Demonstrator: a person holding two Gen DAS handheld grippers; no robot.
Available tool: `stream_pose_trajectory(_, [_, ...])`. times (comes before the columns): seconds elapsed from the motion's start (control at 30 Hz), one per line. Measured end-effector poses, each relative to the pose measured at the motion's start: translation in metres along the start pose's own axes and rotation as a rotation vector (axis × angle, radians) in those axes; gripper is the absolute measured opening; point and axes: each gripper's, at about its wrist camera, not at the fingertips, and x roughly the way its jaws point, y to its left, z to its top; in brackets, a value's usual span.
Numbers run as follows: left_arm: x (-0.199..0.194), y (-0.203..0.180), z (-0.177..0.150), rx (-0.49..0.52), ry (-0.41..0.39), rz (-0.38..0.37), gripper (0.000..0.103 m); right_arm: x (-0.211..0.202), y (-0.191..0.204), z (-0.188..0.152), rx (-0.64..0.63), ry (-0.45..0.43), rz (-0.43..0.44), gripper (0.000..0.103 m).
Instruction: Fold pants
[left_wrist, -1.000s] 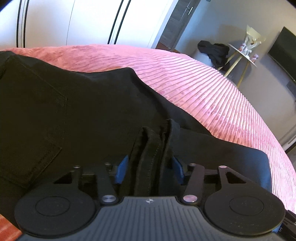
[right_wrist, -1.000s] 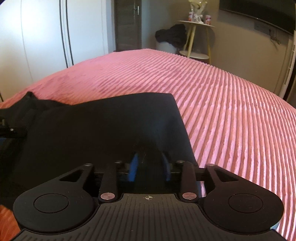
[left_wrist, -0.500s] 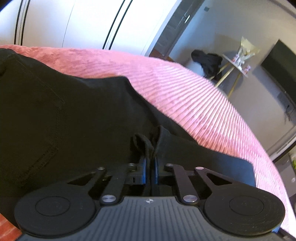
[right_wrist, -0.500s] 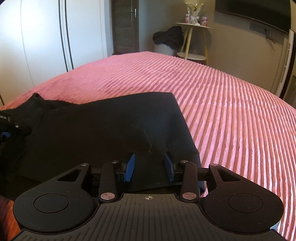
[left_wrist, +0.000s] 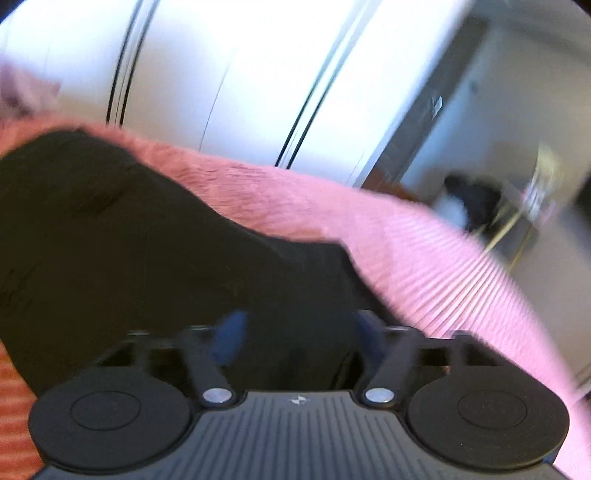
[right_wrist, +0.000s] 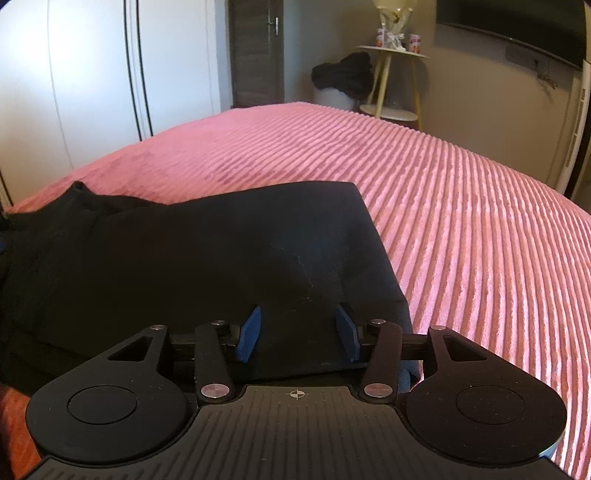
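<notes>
Black pants (right_wrist: 207, 251) lie folded on the pink ribbed bedspread (right_wrist: 461, 206). In the right wrist view my right gripper (right_wrist: 299, 334) is open, its blue pads apart just above the near right part of the fabric, holding nothing. In the blurred left wrist view the pants (left_wrist: 129, 258) fill the lower left. My left gripper (left_wrist: 299, 332) is open over the cloth, with its blue pads wide apart and nothing between them.
White wardrobe doors (right_wrist: 92, 74) stand behind the bed. A dark door (right_wrist: 258, 51), a small round side table (right_wrist: 393, 55) with jars and a heap of dark clothes (right_wrist: 341, 75) stand at the far end. A TV (right_wrist: 517, 29) hangs on the right wall.
My left gripper was shut on a pinched fold of the pants half a second ago; it is open now and has swung. My right gripper opened and widened.
</notes>
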Motion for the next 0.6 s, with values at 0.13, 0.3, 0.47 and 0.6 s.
stream_pose_trajectory(0.13, [-0.039, 0.052, 0.035, -0.070, -0.071, -0.019, 0.089, 0.000, 0.000, 0.000, 0.017, -0.004, 0.022, 0.058])
stream_pose_trajectory(0.3, [-0.081, 0.162, 0.047, -0.278, -0.047, -0.060, 0.093, 0.004, 0.001, 0.001, 0.029, -0.004, 0.051, 0.063])
stream_pose_trajectory(0.47, [-0.079, 0.236, 0.033, -0.449, -0.026, 0.008, 0.093, 0.010, 0.005, 0.002, 0.031, -0.001, 0.059, 0.065])
stream_pose_trajectory(0.6, [-0.053, 0.250, 0.031, -0.501, 0.005, -0.051, 0.092, 0.008, 0.006, 0.001, 0.018, -0.001, 0.053, 0.065])
